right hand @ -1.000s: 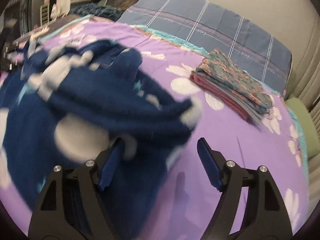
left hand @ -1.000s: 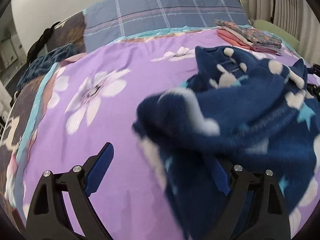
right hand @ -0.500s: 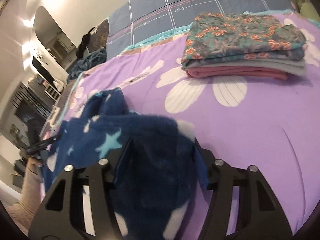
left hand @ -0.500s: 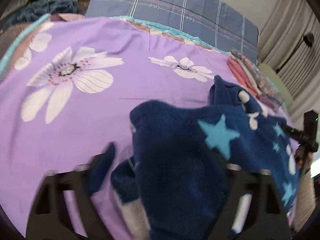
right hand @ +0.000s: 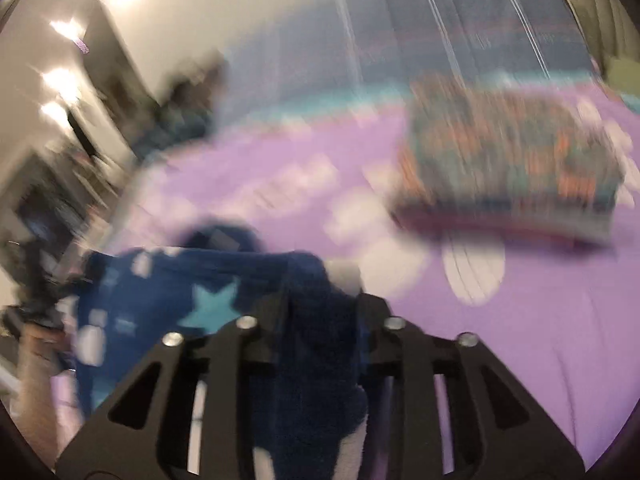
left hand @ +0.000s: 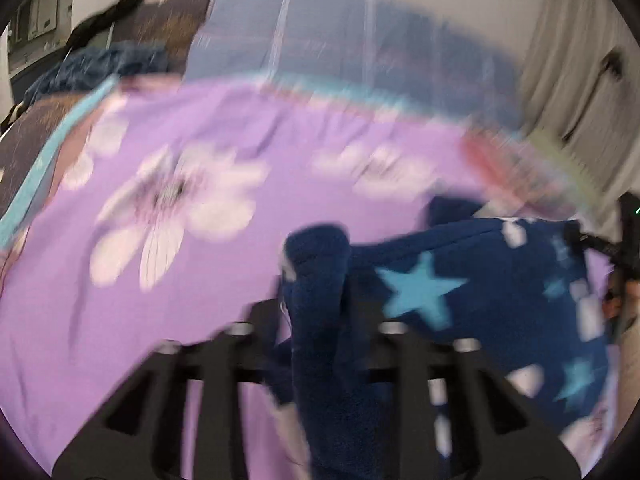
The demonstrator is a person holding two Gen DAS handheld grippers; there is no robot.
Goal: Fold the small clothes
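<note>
A navy fleece garment (left hand: 440,280) with light-blue stars and white patches hangs stretched between my two grippers above the purple flowered bed sheet (left hand: 180,300). My left gripper (left hand: 316,308) is closing, with a bunched edge of the fleece pinched between its fingers. In the right wrist view the same garment (right hand: 168,288) runs off to the left. My right gripper (right hand: 320,300) is also closing, and its jaws clamp a thick fold of it. Both views are motion-blurred.
A stack of folded clothes (right hand: 508,168) with a floral piece on top lies on the sheet (right hand: 520,320) to the right. A blue plaid cover (left hand: 360,48) spans the bed's far end. Dark clothing (left hand: 100,68) is heaped at the far left, and curtains (left hand: 568,60) hang at the right.
Both pairs of jaws have narrowed from wide open onto the fleece. The crumpled garment is now drawn out between the grippers, and both views have rolled and shifted sideways.
</note>
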